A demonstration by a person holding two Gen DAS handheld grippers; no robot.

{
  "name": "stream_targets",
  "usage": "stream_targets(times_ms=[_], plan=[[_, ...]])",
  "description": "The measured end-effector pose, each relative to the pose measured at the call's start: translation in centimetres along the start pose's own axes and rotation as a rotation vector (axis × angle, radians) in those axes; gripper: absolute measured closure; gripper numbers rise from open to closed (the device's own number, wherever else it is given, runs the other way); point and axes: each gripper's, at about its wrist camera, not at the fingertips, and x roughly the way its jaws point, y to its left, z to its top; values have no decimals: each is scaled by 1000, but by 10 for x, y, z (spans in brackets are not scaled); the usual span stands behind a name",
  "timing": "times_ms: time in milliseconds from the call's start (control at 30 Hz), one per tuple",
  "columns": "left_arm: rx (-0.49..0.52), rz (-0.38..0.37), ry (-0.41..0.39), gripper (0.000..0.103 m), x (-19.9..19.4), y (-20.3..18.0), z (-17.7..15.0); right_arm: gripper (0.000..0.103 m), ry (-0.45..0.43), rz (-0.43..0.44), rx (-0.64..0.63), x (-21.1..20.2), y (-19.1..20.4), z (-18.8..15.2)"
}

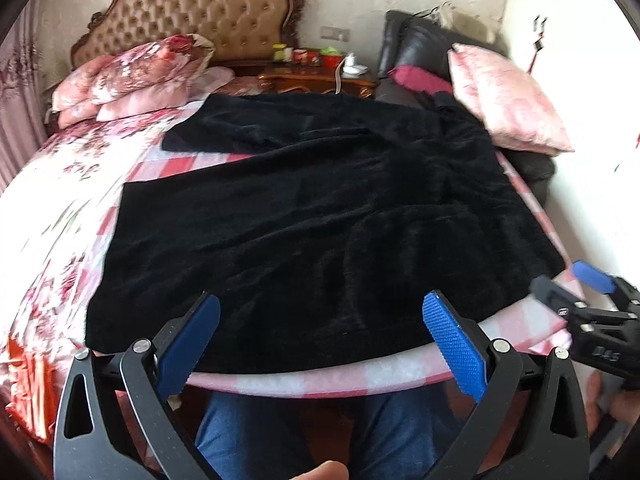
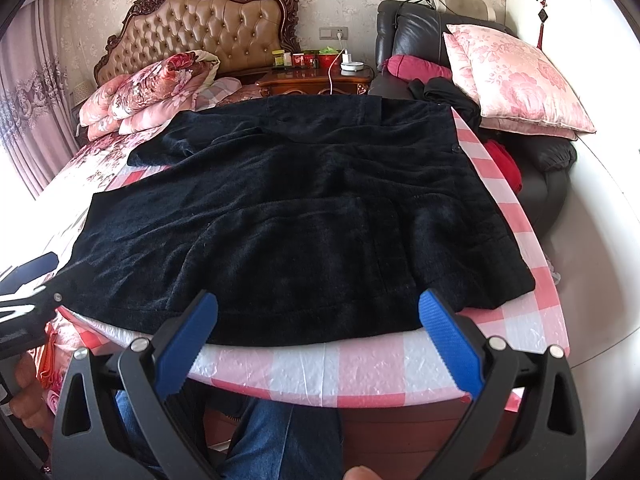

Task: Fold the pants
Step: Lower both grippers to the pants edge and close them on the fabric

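The black fuzzy pants (image 1: 320, 216) lie spread flat over a table with a pink and white checked cover (image 1: 320, 384); they also show in the right wrist view (image 2: 296, 216). My left gripper (image 1: 320, 320) is open and empty, its blue pads just above the near hem. My right gripper (image 2: 318, 316) is open and empty over the near hem, towards the right corner. It also shows at the right edge of the left wrist view (image 1: 592, 296).
A bed with a floral quilt (image 1: 52, 216) and a tufted headboard (image 2: 200, 28) stands left. A wooden nightstand (image 2: 316, 80) with jars sits behind. A black leather chair (image 2: 416, 36) with pink pillows (image 2: 520, 76) stands right. The person's jeans-clad legs (image 2: 280, 432) are under the table edge.
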Motion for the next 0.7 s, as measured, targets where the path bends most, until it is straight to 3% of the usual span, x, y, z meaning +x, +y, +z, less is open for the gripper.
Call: stream_targets(times_ms=[333,433,567,700], plan=[[-8,23,-11,4,-1,2,2,2,2,1,2,1,1,4],[-39,-17,0,4,4,9,4,2,5,20,20,3,-2,5],[-79,-116,42,6,23,32,17,2,31,59,70,22,-28,16],[-68,-96,49,12,49,64,49,2,51,60,103,59,-75,52]])
